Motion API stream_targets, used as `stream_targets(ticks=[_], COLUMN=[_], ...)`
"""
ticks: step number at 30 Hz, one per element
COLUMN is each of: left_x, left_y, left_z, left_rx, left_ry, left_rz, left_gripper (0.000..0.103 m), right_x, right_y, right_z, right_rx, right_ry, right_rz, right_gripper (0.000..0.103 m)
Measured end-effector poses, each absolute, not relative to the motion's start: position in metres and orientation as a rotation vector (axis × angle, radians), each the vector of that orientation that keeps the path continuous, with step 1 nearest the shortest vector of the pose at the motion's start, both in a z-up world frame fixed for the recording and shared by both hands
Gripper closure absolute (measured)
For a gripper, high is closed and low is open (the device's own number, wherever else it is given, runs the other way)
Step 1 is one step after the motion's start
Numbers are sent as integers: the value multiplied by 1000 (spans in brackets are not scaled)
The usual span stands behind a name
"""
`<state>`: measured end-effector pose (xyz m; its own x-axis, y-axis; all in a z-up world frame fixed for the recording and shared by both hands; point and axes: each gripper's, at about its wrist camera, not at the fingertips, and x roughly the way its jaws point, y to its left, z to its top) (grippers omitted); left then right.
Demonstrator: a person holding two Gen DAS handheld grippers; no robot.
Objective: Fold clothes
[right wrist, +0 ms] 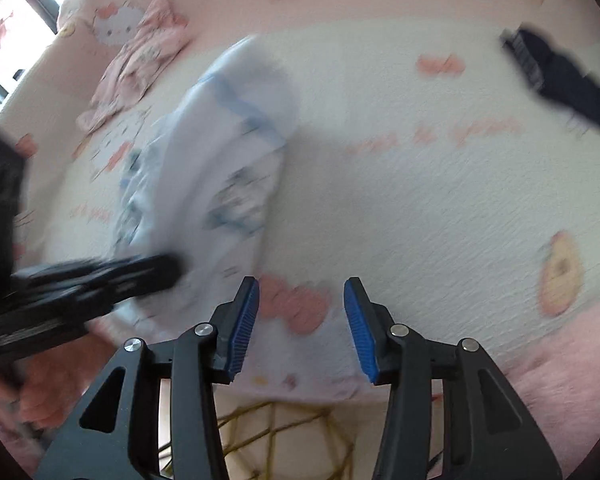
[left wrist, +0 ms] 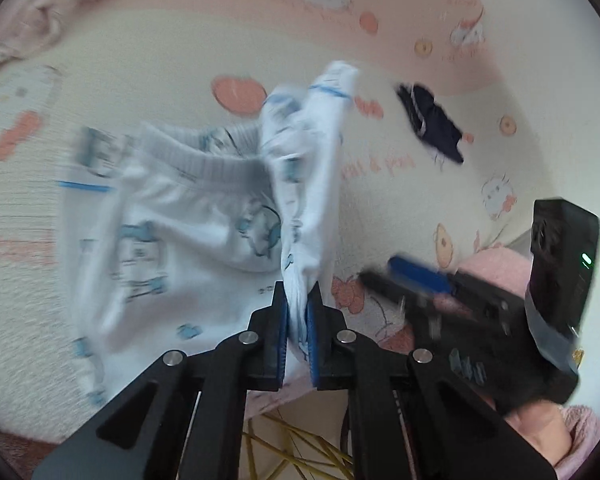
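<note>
Blurring white garment, left gripper clamped

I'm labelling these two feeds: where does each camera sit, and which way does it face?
Left wrist: on the left gripper, facing down onto the bedspread; its jaws pinch the white printed garment; right gripper at right.
Right wrist: on the right gripper, jaws open, empty, facing down; left gripper at left.
Shared: garment, navy garment, pink garment.

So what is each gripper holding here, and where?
Left gripper pinches the white printed garment at a bunched fold of fabric; right gripper holds nothing.
</note>
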<state>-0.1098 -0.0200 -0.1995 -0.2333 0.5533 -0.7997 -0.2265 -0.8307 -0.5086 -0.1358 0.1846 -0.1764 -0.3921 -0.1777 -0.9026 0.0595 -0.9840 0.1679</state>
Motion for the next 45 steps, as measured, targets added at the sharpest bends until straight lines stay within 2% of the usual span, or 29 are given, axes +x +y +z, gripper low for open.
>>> stream_targets(ticks=[6, 13, 16, 18, 20, 21, 23, 25, 28, 32, 36, 39, 40, 45], left_x=[-85, -86, -94, -100, -104, -105, -105, -107, -125, -156, -151, -149, -149, -143], left_y=[-84, -115, -110, -107, -108, -109, -111, -111, -100, -78, -64, -70, -72, -86], left_z=[-197, -215, -227, -235, -229, -220, -198, -175, -161, -185, -198, -206, -207, -198], left_rx=[-1548, -1651, -1725, -1774, -1771, -1747, -1673, -1578, -1504, -1584, -1601, -1652, -1651, -1643], left_ry=[-514, -495, -443, -408, -390, -366, -312, -275, -218, -260, -253, -311, -318, -354], left_rz=[2189, 2232, 2224, 2218, 2249, 2287, 2375, 2459, 2478, 2335, 2294, 2300, 2301, 2356], left_gripper=[94, 94, 92, 78, 74, 63, 58, 58, 58, 58, 59, 68, 68, 67], right_x=[-158, -163, -162, -163, -165, -168, -173, -176, -176, -177, -182, -189, -190, -194], right_y=[165, 109, 97, 90, 86, 86, 93, 101, 100, 100, 115, 129, 131, 107], right_z=[-156, -132, -127, -137, -152, -161, -168, -162, -151, -157, -145, -125, -120, -117], right_rx=[1494, 1368, 1333, 1372, 1451, 1505, 1569, 1567, 1509, 1542, 1529, 1434, 1403, 1341], right_ry=[-202, -26, 21, 73, 153, 197, 179, 121, 130, 125, 57, -29, -59, -72], right_rz=[-2480, -2435, -2418, -2397, -2390, -2393, -2391, -2390, -2386, -2354, -2424, -2489, -2490, -2431], right_gripper=[57, 57, 50, 49, 49, 49, 49, 49, 49, 49, 49, 49, 49, 41])
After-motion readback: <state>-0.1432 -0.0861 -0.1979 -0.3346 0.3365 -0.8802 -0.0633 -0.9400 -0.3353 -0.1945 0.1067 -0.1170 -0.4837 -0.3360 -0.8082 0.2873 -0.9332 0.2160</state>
